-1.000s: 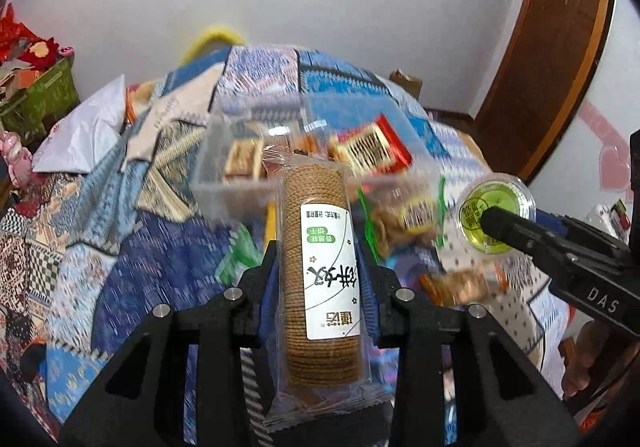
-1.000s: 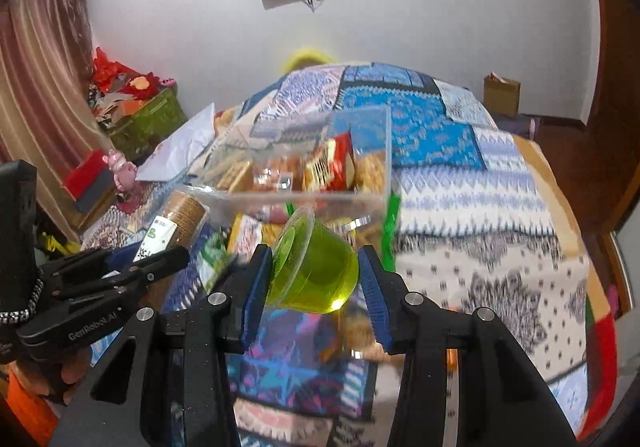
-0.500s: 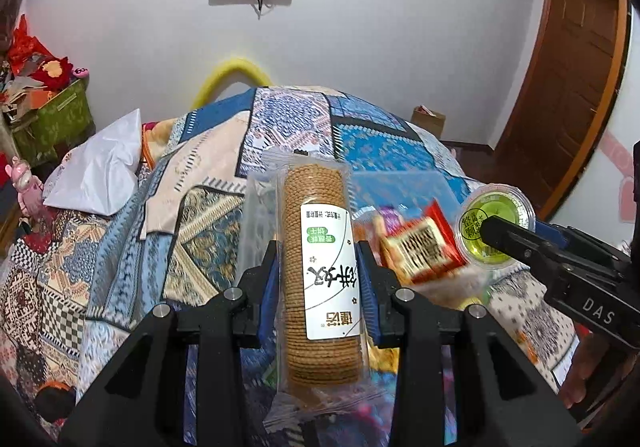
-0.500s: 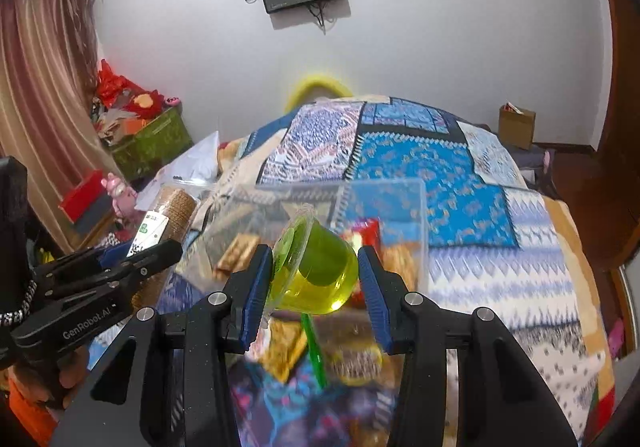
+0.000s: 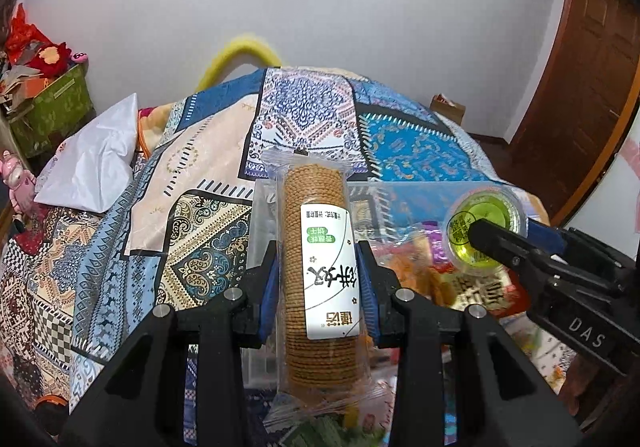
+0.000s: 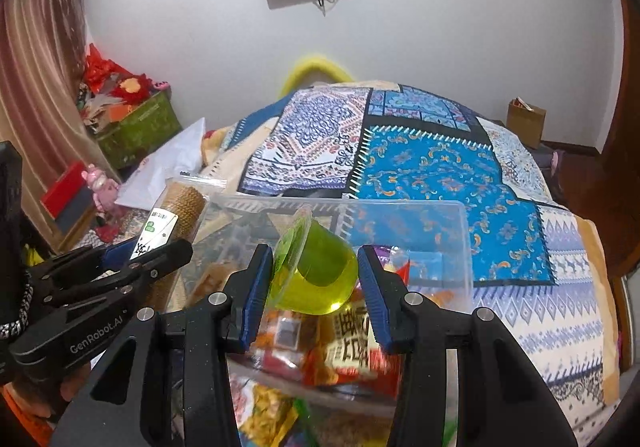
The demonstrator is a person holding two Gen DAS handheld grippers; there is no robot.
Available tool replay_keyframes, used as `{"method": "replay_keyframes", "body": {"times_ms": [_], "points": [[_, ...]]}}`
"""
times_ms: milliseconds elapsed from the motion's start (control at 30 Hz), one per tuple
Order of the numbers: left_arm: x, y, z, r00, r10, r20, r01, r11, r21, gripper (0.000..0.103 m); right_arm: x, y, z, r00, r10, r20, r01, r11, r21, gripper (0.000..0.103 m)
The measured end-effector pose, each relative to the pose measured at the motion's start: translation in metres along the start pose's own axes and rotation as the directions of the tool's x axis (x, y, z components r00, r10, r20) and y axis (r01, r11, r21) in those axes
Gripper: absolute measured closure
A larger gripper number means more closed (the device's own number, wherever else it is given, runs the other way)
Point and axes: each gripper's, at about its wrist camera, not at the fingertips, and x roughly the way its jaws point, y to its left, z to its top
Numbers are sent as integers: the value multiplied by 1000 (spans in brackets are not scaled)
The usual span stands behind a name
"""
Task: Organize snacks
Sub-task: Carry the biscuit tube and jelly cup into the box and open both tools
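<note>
On my left, at about nine o'clock of the clear plastic bin, my left gripper is clamped on a sleeve of round biscuits, the blue pads squeezing the wrapped stack about midway along, the white label facing up at me and the far end of the pack poking out past the fingertips above the bin's near left corner. The bin sits on the patchwork quilt, and it already holds a jumble of red and orange snack packets. To the right, my right gripper is closed on a green jelly cup, which lies tilted with its foil lid turned toward ten o'clock and its rounded base toward four; it hangs above the middle of the bin. I judge the step in hand to be dropping both snacks into the bin. To do it well, I would bring the biscuit sleeve fully inside the left wall before letting go, lowering it so it lies flat along that side, not on end, since a fall could crack the stack. The jelly cup I would set down low among the packets, toward two o'clock where the bin looks less full, and ease the grip off gently so it doesn't roll.
</note>
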Motion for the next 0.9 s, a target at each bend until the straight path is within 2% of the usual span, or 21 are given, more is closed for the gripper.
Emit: {"method": "replay_keyframes", "body": {"times_ms": [233, 333, 500, 533, 700, 900], "points": [[32, 2, 2, 999, 33, -38, -33, 999, 7, 68, 26, -8, 9, 999, -39, -35, 39, 999, 2, 62], [43, 2, -1, 998, 25, -61, -26, 1000, 0, 68, 37, -9, 10, 997, -63, -51, 62, 998, -16, 62], [46, 0, -4, 998, 41, -56, -41, 999, 9, 67, 49, -11, 6, 994, -67, -86, 66, 998, -21, 62], [46, 0, -3, 998, 40, -58, -40, 999, 9, 65, 50, -11, 5, 993, -72, -95, 70, 997, -25, 61], [31, 1, 1, 999, 34, -25, -34, 999, 0, 42, 45, -12, 8, 993, -66, -94, 65, 998, -18, 59], [-2, -4, 7, 999, 31, 11, -31, 1000, 4, 38, 19, -11, 14, 998, -39, -57, 39, 999, -9, 56]]}}
